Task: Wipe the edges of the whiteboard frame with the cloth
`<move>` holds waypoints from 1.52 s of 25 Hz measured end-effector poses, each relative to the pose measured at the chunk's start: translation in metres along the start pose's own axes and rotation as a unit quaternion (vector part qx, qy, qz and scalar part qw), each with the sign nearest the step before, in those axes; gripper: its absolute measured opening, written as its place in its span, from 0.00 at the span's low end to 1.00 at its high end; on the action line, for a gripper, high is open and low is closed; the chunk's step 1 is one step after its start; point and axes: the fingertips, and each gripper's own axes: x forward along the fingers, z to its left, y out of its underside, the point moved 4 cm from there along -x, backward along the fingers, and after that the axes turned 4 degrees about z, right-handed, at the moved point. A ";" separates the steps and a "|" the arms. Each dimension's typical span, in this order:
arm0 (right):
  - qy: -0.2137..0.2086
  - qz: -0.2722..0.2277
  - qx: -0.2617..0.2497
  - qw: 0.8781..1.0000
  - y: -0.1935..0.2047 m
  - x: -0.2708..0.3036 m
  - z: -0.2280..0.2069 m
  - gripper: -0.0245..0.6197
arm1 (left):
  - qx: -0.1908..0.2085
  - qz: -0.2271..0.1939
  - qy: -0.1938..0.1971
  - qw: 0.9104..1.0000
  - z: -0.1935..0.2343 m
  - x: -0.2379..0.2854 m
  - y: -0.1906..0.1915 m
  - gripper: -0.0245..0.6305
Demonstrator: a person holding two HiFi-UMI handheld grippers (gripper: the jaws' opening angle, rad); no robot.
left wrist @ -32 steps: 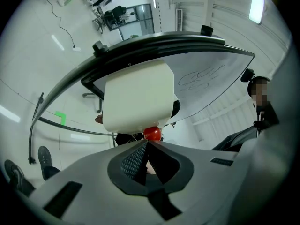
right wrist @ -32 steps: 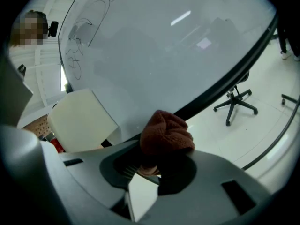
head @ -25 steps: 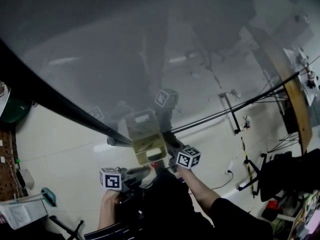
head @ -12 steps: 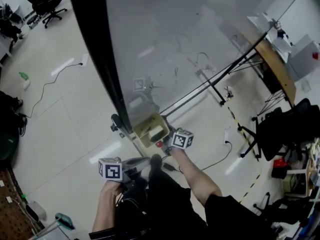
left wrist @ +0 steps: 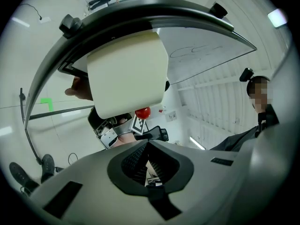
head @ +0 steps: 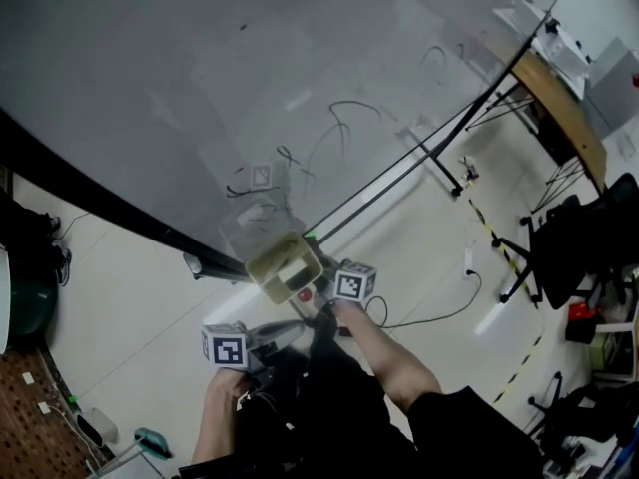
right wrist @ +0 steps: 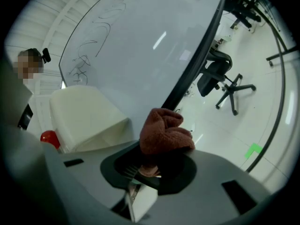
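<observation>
The room has a pale shiny floor (head: 120, 277) and a black office chair (right wrist: 220, 86) far off. A big whiteboard (head: 250, 68) with pen squiggles on it fills most of the space. Its dark frame (right wrist: 197, 60) runs along the edge.

The right gripper (right wrist: 150, 165) is squeezed tight on a brown fluffy cloth (right wrist: 164, 130). The cloth sticks up out of the jaws in a lump. The frame starts right in front of the cloth and goes up and away to the right of this gripper. The cloth is very close to the frame, but I cannot tell if it is touching. A cream box (right wrist: 86, 118) with a red ball (right wrist: 49, 138) sits just to the left of the jaws.

The left gripper (left wrist: 147, 161) has its jaws pressed together with nothing in them. The same box is above and ahead of it.

I think the wiping is only near one end of the frame. The long dark edge ahead of the cloth looks left to do, and I see no clean or dirty marks to tell how much is finished.
</observation>
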 end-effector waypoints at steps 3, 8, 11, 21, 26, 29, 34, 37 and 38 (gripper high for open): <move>-0.019 -0.013 0.003 1.000 0.008 0.007 0.001 0.17 | -0.004 -0.006 -0.023 1.000 0.005 -0.004 -0.001 0.03; -0.023 -0.051 0.035 0.998 0.028 0.015 0.010 0.17 | 0.002 0.004 -0.010 1.000 0.003 -0.011 0.000 0.03; -0.013 -0.061 0.028 0.998 0.037 0.023 0.021 0.17 | 0.005 0.029 -0.002 1.000 0.007 -0.020 0.000 0.03; 0.063 -0.105 0.015 0.992 0.072 0.037 0.041 0.17 | 0.001 0.098 0.022 0.995 0.016 -0.066 0.003 0.03; 0.087 -0.123 0.014 0.988 0.071 0.038 0.050 0.17 | 0.027 0.118 0.039 0.992 0.007 -0.075 -0.004 0.03; 0.078 -0.122 0.007 0.989 0.071 0.040 0.072 0.17 | 0.032 0.116 0.041 0.992 0.005 -0.083 -0.011 0.03; 0.060 -0.109 -0.002 0.992 0.077 0.042 0.105 0.17 | 0.040 0.102 0.057 0.992 -0.001 -0.092 -0.017 0.03; 0.060 -0.109 0.025 0.992 0.081 0.042 0.113 0.17 | 0.063 0.096 0.061 0.991 -0.010 -0.097 -0.024 0.03; 0.059 -0.108 0.030 0.992 0.082 0.043 0.118 0.17 | 0.066 0.094 0.064 0.991 -0.014 -0.100 -0.025 0.03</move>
